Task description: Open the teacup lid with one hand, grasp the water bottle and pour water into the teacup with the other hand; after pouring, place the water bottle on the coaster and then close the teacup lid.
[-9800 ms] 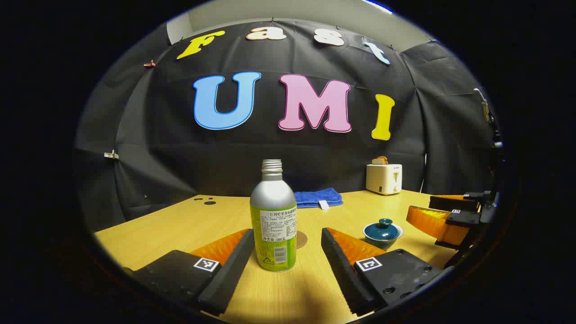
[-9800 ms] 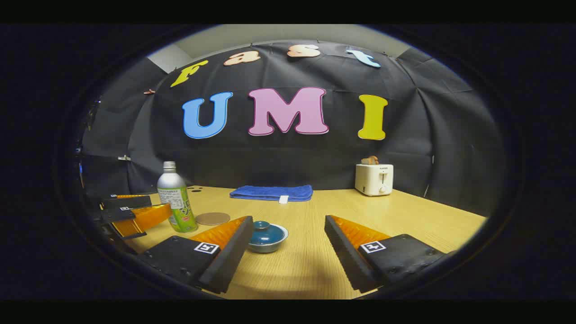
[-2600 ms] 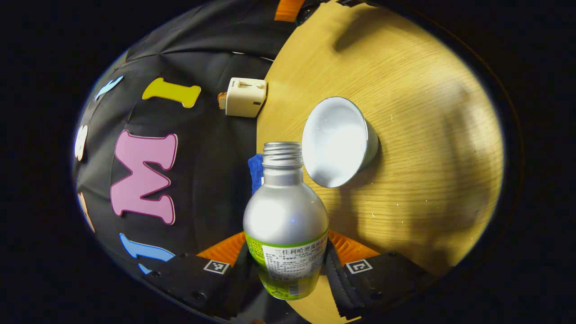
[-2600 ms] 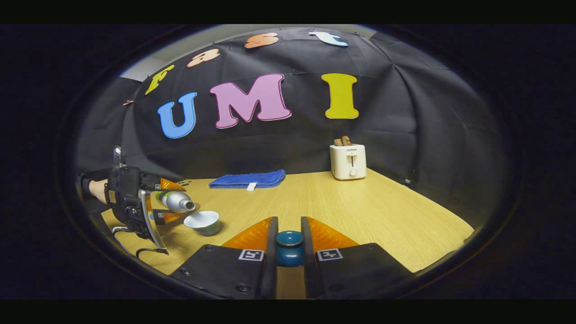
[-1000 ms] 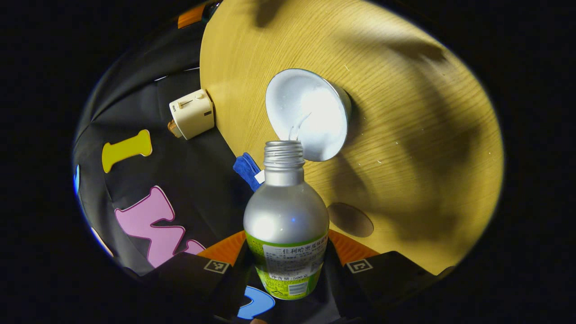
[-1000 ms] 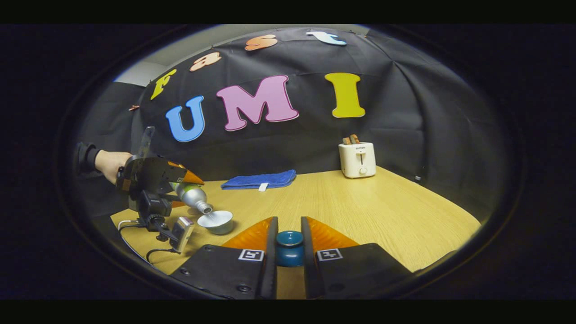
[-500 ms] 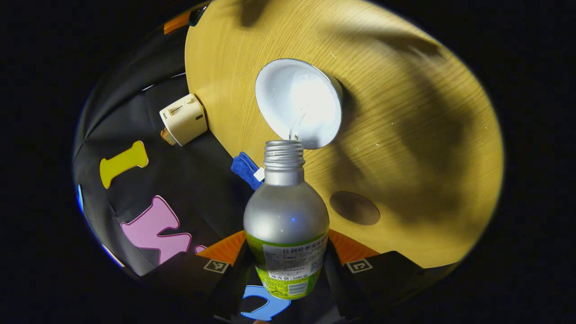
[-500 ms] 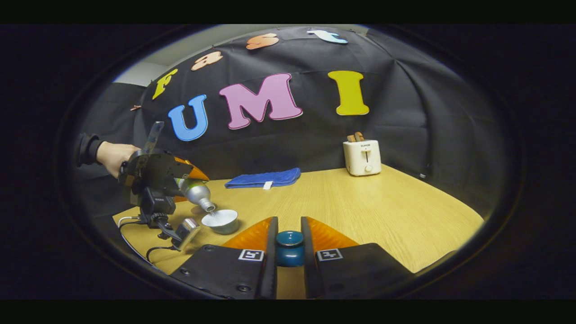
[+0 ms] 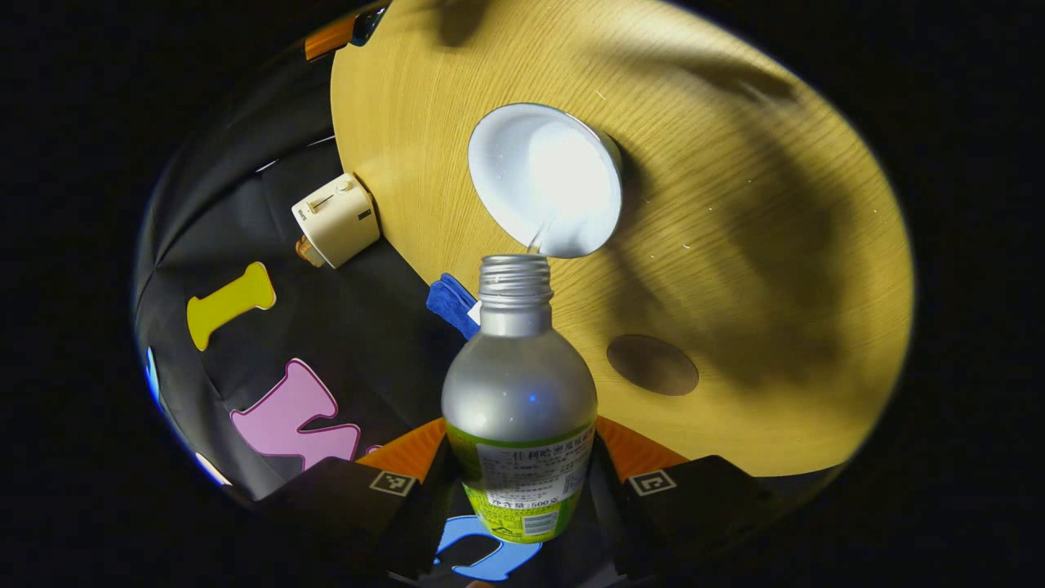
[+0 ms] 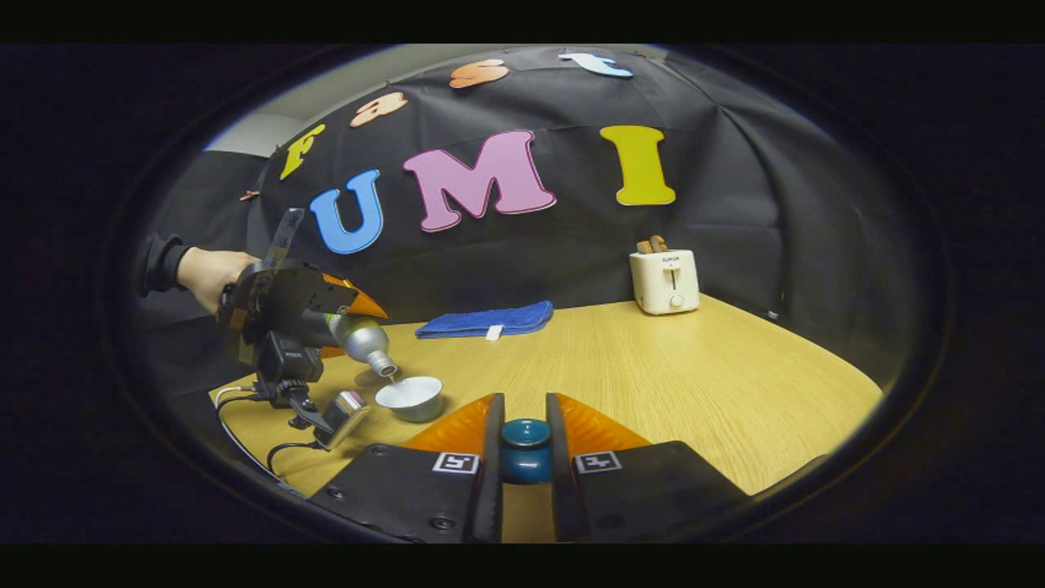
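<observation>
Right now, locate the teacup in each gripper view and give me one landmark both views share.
Left gripper view: the teacup sits upper centre on the wooden table, open, just beyond the mouth of the tilted water bottle.
Right gripper view: the teacup is lower left, under the water bottle's mouth.
Shared landmark: the white toaster at the table's far edge.

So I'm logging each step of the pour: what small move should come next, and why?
Probably tip the water bottle back upright, held in the left gripper. A thin stream runs from its mouth into the open teacup, so water is in. The coaster lies bare nearby, and the right gripper holds the lid.
</observation>
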Tool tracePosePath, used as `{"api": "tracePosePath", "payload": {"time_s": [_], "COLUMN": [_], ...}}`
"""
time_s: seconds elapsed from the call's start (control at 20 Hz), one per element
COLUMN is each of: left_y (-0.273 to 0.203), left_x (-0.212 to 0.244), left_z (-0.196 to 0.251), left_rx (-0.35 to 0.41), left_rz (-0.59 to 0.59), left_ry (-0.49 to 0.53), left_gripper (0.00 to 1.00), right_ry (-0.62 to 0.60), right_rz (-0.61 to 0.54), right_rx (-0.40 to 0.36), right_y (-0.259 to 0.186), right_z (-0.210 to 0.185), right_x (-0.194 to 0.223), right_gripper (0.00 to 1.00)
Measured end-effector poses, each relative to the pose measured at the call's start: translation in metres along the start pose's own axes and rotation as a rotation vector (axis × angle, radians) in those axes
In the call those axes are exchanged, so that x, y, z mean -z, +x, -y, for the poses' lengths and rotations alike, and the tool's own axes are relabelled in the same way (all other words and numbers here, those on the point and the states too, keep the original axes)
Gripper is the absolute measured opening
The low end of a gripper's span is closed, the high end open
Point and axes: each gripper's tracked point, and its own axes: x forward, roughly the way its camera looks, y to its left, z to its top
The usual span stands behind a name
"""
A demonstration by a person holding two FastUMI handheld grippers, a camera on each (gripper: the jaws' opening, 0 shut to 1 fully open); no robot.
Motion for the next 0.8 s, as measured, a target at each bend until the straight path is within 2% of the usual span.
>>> {"api": "tracePosePath", "payload": {"time_s": [0.15,0.2,0.25,0.3,0.6,0.65,0.7,0.75,0.8], "left_y": [0.0,-0.001,0.0,0.0,-0.003,-0.002,-0.002,-0.002,-0.002], "left_x": [0.0,-0.002,-0.002,-0.001,-0.008,-0.008,-0.008,-0.009,-0.011], "left_z": [0.0,0.0,0.001,0.0,0.002,0.0,0.002,0.001,0.002], "left_rx": [-0.008,-0.014,-0.018,-0.021,-0.05,-0.055,-0.057,-0.062,-0.067], "left_rz": [-0.002,0.004,0.009,0.01,0.033,0.038,0.04,0.046,0.052], "left_ry": [0.0,0.001,-0.001,-0.003,-0.013,-0.019,-0.024,-0.027,-0.031], "left_gripper": [0.79,0.79,0.79,0.79,0.79,0.79,0.79,0.79,0.79], "right_ry": [-0.004,-0.005,-0.007,-0.008,-0.016,-0.016,-0.017,-0.017,-0.018], "right_rz": [-0.002,-0.002,0.0,0.0,0.0,0.003,0.006,0.008,0.01], "right_rx": [-0.006,-0.007,-0.01,-0.011,-0.008,-0.006,-0.004,0.0,0.003], "right_y": [-0.001,-0.001,-0.002,-0.002,-0.003,-0.004,-0.005,-0.006,-0.006], "right_z": [-0.002,-0.003,-0.005,-0.006,-0.006,-0.005,-0.004,-0.003,-0.001], "right_x": [0.0,0.0,-0.001,-0.001,-0.001,-0.003,-0.004,-0.005,-0.006], "right_gripper": [0.28,0.24,0.28,0.24,0.24,0.28,0.24,0.24,0.28]}}
